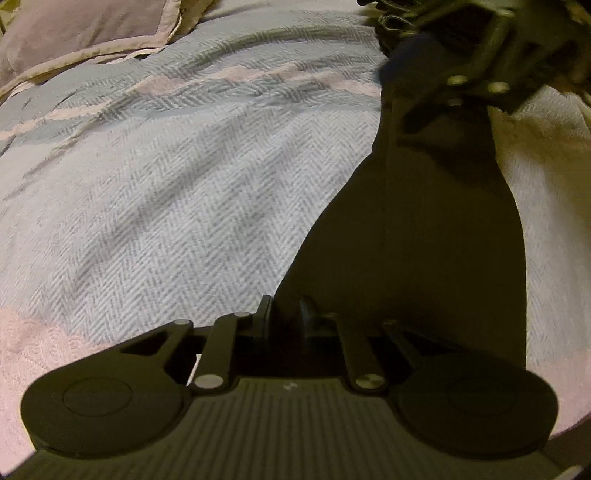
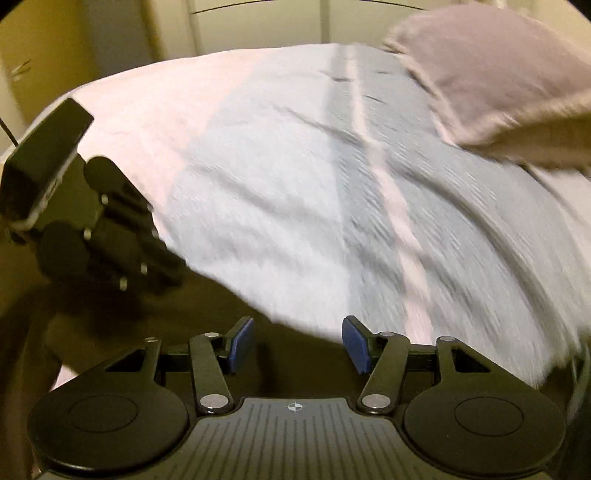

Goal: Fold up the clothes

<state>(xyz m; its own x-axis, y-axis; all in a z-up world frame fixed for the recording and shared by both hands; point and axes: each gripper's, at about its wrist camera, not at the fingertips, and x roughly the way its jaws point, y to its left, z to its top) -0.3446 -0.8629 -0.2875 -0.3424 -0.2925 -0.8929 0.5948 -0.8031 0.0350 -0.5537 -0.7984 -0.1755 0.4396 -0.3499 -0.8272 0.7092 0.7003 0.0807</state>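
- The left gripper [image 1: 286,314] has its fingers drawn together on a corner of a dark garment [image 1: 424,236], which rises from them toward 1 o'clock in the left wrist view.
- At the top of that stretch of cloth, at about 1 o'clock, the right gripper [image 1: 469,88] shows, blurred, just above the fabric.
- In its own view the right gripper [image 2: 297,341] has its blue-padded fingers [image 2: 242,345] spread apart with nothing between them.
- The dark garment [image 2: 122,325] lies low at 8 o'clock there, below the left gripper [image 2: 122,254]; the shade makes its edge hard to trace, so it may reach further under the frame.
- A bed [image 1: 177,206] with a pale blue herringbone cover and pink bands lies beneath everything.
- A mauve pillow [image 1: 85,33] sits at 11 o'clock in the left view, and the pillow [image 2: 495,74] at 1 o'clock in the right.
- A cream wall [image 2: 92,40] stands beyond the bed at 11 o'clock.
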